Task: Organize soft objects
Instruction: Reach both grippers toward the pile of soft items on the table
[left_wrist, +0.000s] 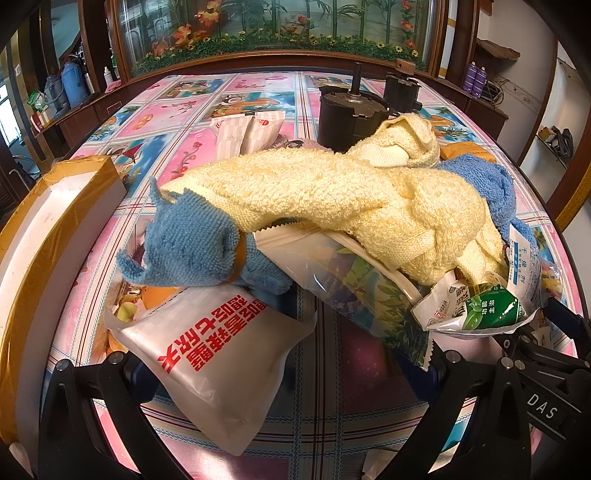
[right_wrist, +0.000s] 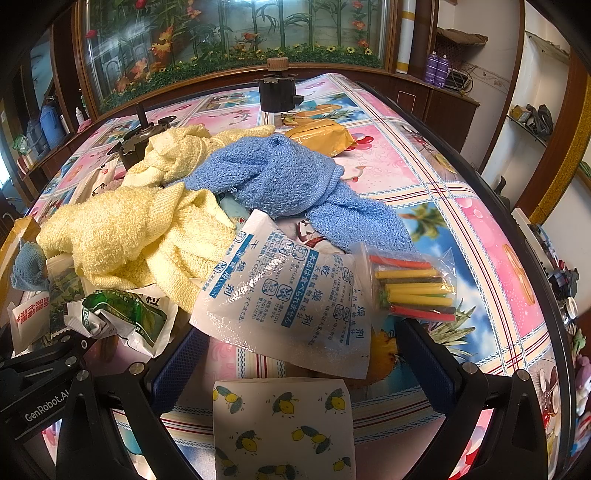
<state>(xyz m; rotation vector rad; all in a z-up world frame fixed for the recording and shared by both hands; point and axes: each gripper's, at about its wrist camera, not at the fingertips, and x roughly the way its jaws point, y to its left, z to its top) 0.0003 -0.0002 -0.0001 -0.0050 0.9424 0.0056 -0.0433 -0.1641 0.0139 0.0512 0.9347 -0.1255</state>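
Both grippers low at the near table edge, fingers spread wide, nothing pinched; left gripper (left_wrist: 291, 373) straddles a white packet with red print (left_wrist: 218, 365), right gripper (right_wrist: 295, 354) straddles the desiccant sachet (right_wrist: 284, 299), with a lemon-print tissue pack (right_wrist: 282, 430) just below it. Soft stuff is one heap mid-table: yellow towel (left_wrist: 332, 195) draped over a clear bag (left_wrist: 332, 273) and a green-and-white pouch (left_wrist: 476, 306); blue towel (right_wrist: 284, 177) behind it, blue rag (left_wrist: 188, 240) at its left end. Risks, my read: pulling the yellow towel drags the bags under it; packets are slick, likely to slip from the pads; the bag of coloured sticks (right_wrist: 413, 288) sits touching the sachet, may get swept along; black motor (left_wrist: 351, 118) touches the towel's far end, could snag it.
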